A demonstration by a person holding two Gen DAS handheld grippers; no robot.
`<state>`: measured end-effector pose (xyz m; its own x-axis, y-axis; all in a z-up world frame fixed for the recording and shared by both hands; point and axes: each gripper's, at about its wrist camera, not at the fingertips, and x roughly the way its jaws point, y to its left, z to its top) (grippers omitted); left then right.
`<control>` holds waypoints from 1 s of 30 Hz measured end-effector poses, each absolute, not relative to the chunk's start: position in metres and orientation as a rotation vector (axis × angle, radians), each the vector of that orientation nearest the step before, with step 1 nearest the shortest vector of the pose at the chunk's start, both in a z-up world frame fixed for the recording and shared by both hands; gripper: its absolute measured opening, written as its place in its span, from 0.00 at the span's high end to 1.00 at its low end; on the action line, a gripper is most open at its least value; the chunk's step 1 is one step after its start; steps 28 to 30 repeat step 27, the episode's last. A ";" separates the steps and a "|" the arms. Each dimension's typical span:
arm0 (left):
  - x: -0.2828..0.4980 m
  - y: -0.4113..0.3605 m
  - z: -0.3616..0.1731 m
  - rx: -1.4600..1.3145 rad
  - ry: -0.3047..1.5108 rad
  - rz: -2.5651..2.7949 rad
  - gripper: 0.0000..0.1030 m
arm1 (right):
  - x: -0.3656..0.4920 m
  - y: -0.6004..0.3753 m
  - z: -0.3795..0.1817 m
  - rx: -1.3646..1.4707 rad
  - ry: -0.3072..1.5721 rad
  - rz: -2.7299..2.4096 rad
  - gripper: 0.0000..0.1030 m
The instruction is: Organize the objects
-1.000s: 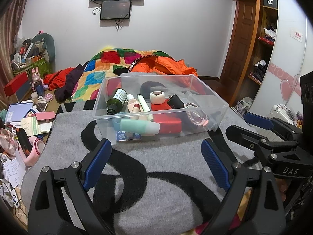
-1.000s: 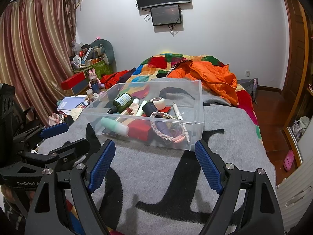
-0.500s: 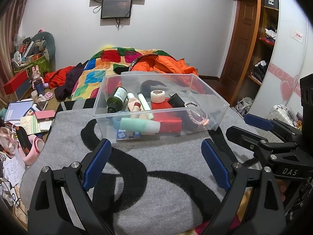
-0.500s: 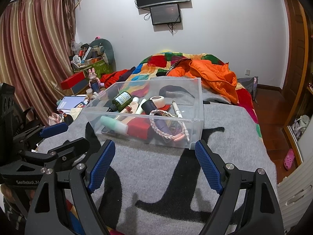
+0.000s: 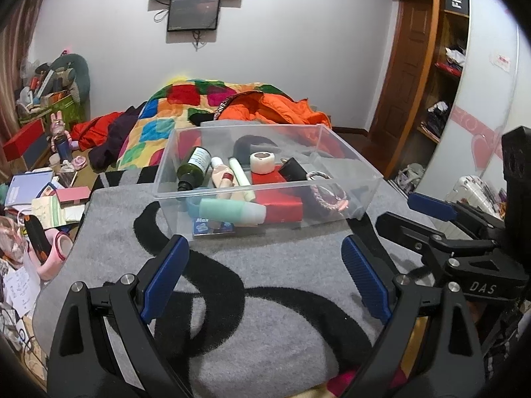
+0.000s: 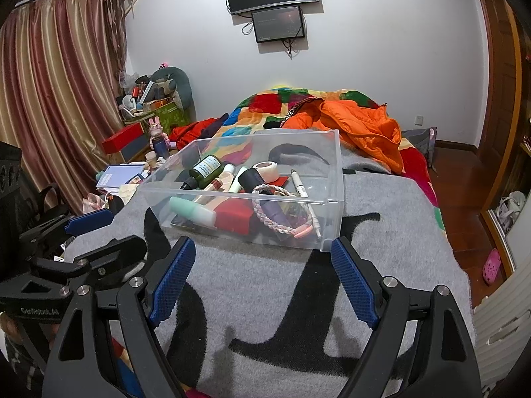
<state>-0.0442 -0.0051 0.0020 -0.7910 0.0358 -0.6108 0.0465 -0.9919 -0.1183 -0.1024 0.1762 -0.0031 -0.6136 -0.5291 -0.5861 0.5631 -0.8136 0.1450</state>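
A clear plastic bin (image 5: 265, 187) (image 6: 333, 165) stands on a grey and black blanket (image 5: 232, 282) on the bed. Inside lie a dark green bottle (image 5: 194, 165) (image 6: 205, 169), a mint tube (image 5: 232, 210) (image 6: 190, 210), a red box (image 5: 283, 207), a white tape roll (image 5: 262, 158) (image 6: 267, 169), a braided bracelet (image 6: 278, 220) and a pen (image 6: 303, 195). My left gripper (image 5: 265, 272) hovers open just short of the bin's near wall, nothing between its fingers. My right gripper (image 6: 262, 268) is open too, beside the bin's near right corner, empty.
An orange jacket (image 6: 361, 126) and a patchwork quilt (image 5: 159, 122) lie behind the bin. A cluttered side table (image 5: 39, 195) with books, a pink cup and boxes stands left of the bed. A wardrobe (image 5: 444, 66) and wooden floor (image 6: 464, 199) are to the right.
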 end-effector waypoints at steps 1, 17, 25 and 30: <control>-0.044 -0.004 0.002 1.010 0.191 -2.959 0.09 | -0.102 0.176 -0.003 0.840 0.072 -2.379 0.21; -0.041 -0.005 0.004 0.988 0.183 -2.949 0.09 | -0.101 0.174 -0.003 0.841 0.081 -2.374 0.20; -0.038 -0.002 0.006 0.971 0.170 -2.975 0.09 | -0.097 0.171 -0.001 0.835 0.095 -2.368 0.19; -0.039 -0.003 0.006 0.975 0.177 -2.973 0.09 | -0.097 0.171 0.000 0.836 0.092 -2.366 0.18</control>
